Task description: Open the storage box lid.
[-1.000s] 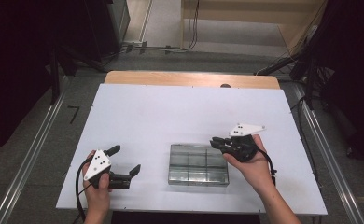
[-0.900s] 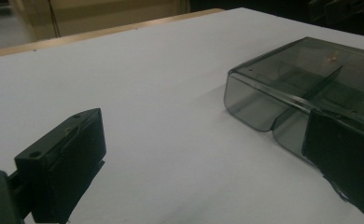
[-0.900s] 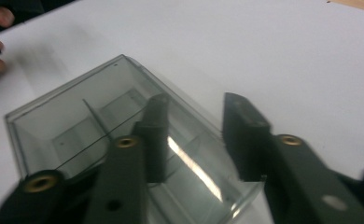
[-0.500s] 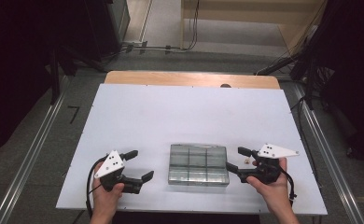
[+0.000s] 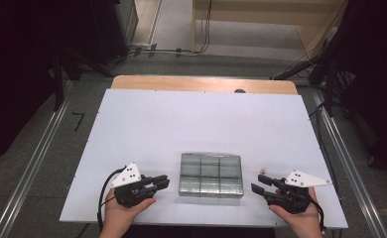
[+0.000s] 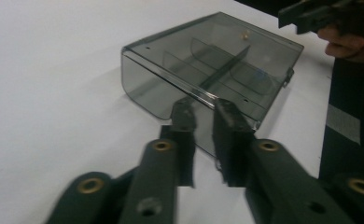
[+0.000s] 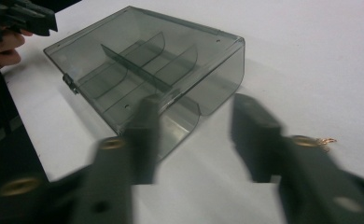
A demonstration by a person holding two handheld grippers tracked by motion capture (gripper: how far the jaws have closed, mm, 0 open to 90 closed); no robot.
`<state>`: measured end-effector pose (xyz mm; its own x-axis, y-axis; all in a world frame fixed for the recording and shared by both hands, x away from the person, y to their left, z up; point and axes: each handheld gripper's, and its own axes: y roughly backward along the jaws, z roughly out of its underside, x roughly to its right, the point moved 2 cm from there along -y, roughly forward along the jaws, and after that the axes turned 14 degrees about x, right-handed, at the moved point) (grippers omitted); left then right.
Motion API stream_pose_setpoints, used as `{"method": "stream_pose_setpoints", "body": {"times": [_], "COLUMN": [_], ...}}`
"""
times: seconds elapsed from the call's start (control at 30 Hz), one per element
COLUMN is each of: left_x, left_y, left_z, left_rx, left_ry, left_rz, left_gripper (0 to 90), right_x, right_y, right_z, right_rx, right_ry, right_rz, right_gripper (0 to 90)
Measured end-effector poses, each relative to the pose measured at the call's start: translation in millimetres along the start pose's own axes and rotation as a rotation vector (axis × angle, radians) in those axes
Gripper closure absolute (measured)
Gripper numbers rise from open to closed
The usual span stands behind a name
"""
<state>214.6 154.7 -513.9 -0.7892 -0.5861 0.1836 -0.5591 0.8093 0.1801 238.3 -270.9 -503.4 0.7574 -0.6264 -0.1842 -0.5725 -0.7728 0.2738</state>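
A clear grey compartment box [image 5: 211,174] [image 6: 208,60] [image 7: 143,60] with its lid down lies on the white table top [image 5: 201,124] near the front edge. My left gripper [image 5: 164,182] [image 6: 202,109] rests just left of the box and points at its side. Its jaws have just been closing and stand almost together with nothing between them. My right gripper [image 5: 258,183] [image 7: 196,105] lies to the right of the box, a short gap away, and points at it. Its jaws are blurred, have just been closing, and stand apart with nothing in them.
A tiny brass-coloured piece [image 5: 264,169] [image 7: 327,140] lies on the table just right of the box. A wooden strip [image 5: 204,84] borders the table's far edge. Dark stands and cables surround the table on the floor.
The left hand slid right toward the box and its jaws went from wide to nearly together. The right hand came down and rightward from the box's far right corner to the front edge.
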Motion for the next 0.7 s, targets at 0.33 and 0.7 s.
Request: {"method": "stream_pose_setpoints", "body": {"times": [0.33, 0.7], "left_x": [1.4, 7.7], "left_y": [-9.3, -21.3], "left_z": [7.6, 10.6], "left_rx": [-0.079, -0.116], "left_ry": [0.012, -0.007], "left_rz": [0.046, 0.081], "left_gripper": [90.0, 90.0], "right_x": [4.2, -2.0], "right_y": [-13.8, -25.6], "right_z": [9.4, 16.8], "right_rx": [-0.083, -0.157], "right_ry": [0.017, 0.041], "right_rz": [-0.017, -0.066], "right_gripper": [88.4, 88.3]}}
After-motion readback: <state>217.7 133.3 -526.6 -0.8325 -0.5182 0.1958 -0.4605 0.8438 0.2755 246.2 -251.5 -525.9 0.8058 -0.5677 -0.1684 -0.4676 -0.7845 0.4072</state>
